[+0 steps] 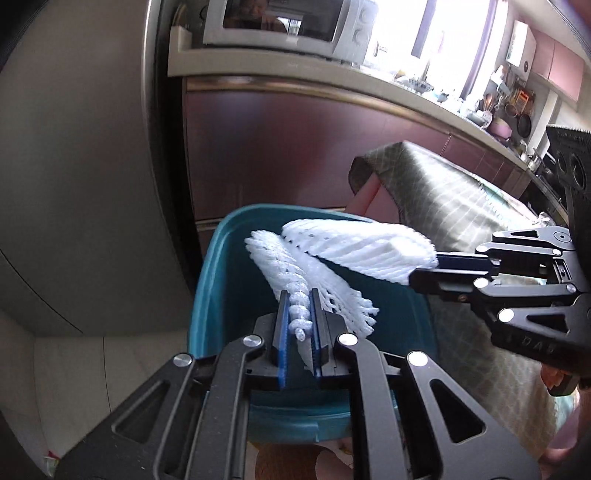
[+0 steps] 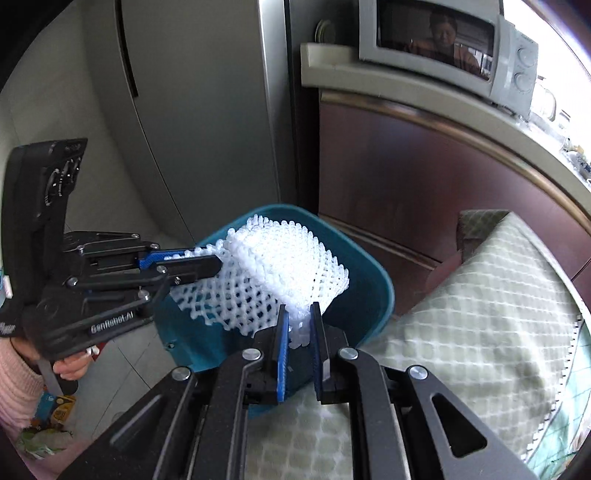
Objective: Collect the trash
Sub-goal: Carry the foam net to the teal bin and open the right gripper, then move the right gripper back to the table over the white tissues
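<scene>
My left gripper (image 1: 299,295) is shut on a white foam fruit net (image 1: 280,258) and holds it over the open teal trash bin (image 1: 214,295). My right gripper (image 2: 298,310) is shut on a second white foam net (image 2: 288,258), also above the bin (image 2: 373,295). In the left wrist view the right gripper (image 1: 424,271) comes in from the right with its net (image 1: 362,247) overlapping the first. In the right wrist view the left gripper (image 2: 207,264) comes in from the left with its net (image 2: 221,299).
A table with a green checked cloth (image 2: 461,314) stands right of the bin. A grey fridge (image 2: 203,129) stands behind on the left, a maroon cabinet (image 1: 295,147) with a microwave (image 1: 288,26) behind. Packets lie on the floor (image 2: 48,424).
</scene>
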`<state>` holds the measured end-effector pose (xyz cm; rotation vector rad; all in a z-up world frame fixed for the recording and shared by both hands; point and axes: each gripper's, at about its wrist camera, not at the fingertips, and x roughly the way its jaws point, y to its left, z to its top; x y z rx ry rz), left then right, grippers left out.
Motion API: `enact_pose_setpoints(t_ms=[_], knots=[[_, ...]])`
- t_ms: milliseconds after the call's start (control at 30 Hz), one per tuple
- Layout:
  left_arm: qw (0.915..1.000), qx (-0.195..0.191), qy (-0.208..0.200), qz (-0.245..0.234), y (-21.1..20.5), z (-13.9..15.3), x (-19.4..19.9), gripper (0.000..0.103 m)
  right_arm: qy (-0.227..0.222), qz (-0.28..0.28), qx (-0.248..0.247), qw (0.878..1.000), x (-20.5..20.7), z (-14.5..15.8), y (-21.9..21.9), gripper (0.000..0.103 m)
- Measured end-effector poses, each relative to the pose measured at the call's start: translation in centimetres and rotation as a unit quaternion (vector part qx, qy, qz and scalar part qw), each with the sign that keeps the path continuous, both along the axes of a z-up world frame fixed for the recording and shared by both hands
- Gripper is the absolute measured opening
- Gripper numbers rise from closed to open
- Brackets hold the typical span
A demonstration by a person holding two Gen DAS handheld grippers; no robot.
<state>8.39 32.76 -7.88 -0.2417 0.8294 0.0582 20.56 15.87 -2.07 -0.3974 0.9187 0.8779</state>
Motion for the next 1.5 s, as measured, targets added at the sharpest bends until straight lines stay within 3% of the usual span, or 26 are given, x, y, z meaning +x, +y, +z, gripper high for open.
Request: enact_pose_setpoints(t_ms=[167,233,267,467,567,833,1033,1167,1267,1500], knots=[[0.9999,-0.002,0.013,0.006,-0.6,-1.8,1.0,0.016,0.005,-0.013,-0.031,0.999,0.6,-1.5,1.5,0.02],[0.9998,-0.007,0.015,0.008,-0.9,-2.5,0.7,0.016,0.001,-0.02,-0.026,0.999,0.6,-1.3,1.4,0.038],[0.9998,-0.008,0.018,0.008,-0.9,-2.7,0.9,0.017,0.0,-0.023,-0.024,0.999,0.6,-1.2,1.3,0.04],[0.9996,-0.005,0.024,0.014,-1.5,-3.3,1.1,0.021,0.012,-0.029,-0.004,0.999,0.5,-0.7,-0.1,0.042],[0.9995,-0.004,0.021,0.023,-1.6,-3.2,1.1,0.03,0.014,-0.03,0.009,0.999,0.0,-0.3,-1.1,0.046],[0.9997,0.0,0.013,0.018,-2.3,-2.7,1.5,0.032,0.015,-0.047,0.047,0.998,-1.9,1.5,-4.9,0.051],[0.9996,-0.005,-0.026,0.003,-4.3,0.0,0.2,0.033,0.013,-0.068,0.084,0.994,-3.9,3.3,-8.4,0.058],[0.9973,0.002,-0.067,-0.029,-7.3,3.0,-1.3,0.04,-0.001,-0.08,0.11,0.991,-6.1,4.5,-11.5,0.063],[0.9932,0.018,-0.095,-0.066,-10.5,5.2,-2.5,0.041,-0.012,-0.094,0.127,0.987,-7.8,5.6,-14.2,0.064],[0.9775,0.01,-0.133,-0.163,-18.2,8.1,-4.7,0.047,-0.044,-0.157,0.151,0.975,-11.5,7.4,-21.7,0.065]])
